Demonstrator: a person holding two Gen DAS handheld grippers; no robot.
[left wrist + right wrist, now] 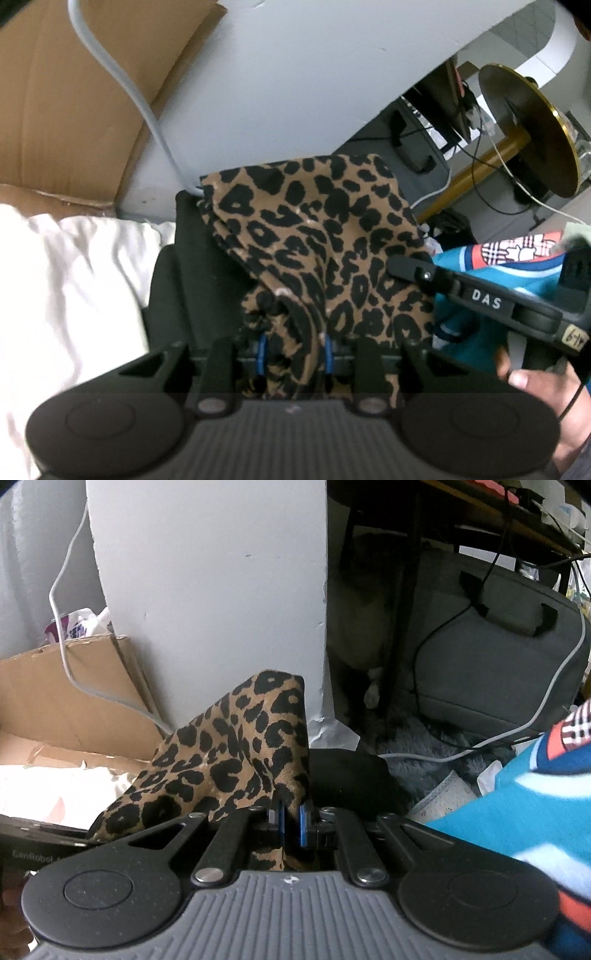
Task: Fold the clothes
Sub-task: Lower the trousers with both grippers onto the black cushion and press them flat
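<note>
- This looks like the middle of a fold: the leopard-print garment (pixel 325 236) is held up between both grippers, off the white bedding (pixel 74 280) and the black cloth (pixel 347 775) below it.
- Next, I'd judge, the two held edges need bringing down together and laying flat, kept level so the fabric doesn't bunch.
- The left gripper (pixel 295 350) has its fingers partly apart, clamped on a thick gathered bunch of the print.
- The right gripper (pixel 291 827) has its fingers nearly together, pinching a thin edge of the same garment.
- A blue patterned garment (pixel 517 805) lies just beside, on the right.
</note>
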